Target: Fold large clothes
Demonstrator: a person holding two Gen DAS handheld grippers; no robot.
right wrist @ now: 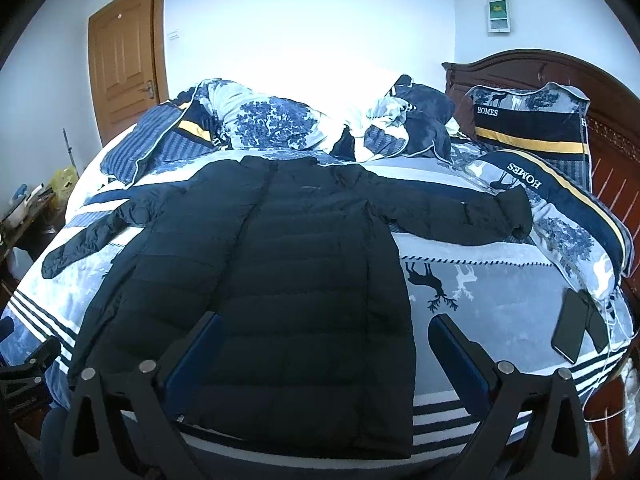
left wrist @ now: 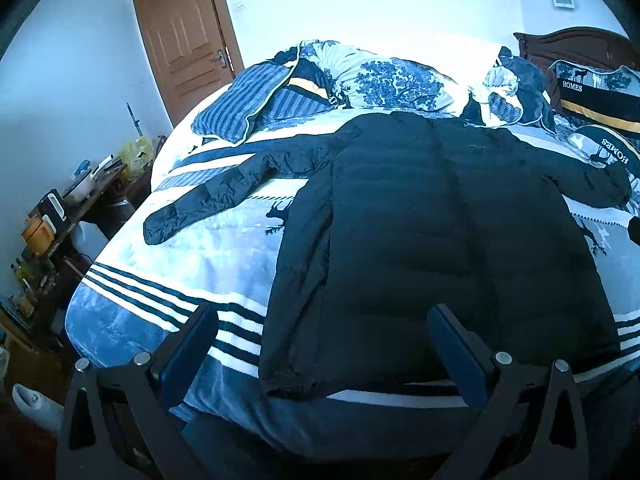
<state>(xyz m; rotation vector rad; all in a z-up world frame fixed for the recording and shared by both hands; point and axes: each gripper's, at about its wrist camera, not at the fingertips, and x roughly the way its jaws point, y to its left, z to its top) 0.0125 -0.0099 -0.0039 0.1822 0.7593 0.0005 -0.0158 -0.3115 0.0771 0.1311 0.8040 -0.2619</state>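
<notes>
Basically nothing folded yet: black jacket [left wrist: 420, 240] lies flat on bed [left wrist: 168, 288], sleeves spread, hem just ahead of both grippers. Left gripper [left wrist: 324, 356] and right gripper [right wrist: 324, 360] gape wide, empty. Best pinch a sleeve cuff first, fold inward.

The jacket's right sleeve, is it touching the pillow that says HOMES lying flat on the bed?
Touching. In the right wrist view the cuff of the sleeve lies up against the edge of the flat pillow, with no bedspread showing between them.
</notes>
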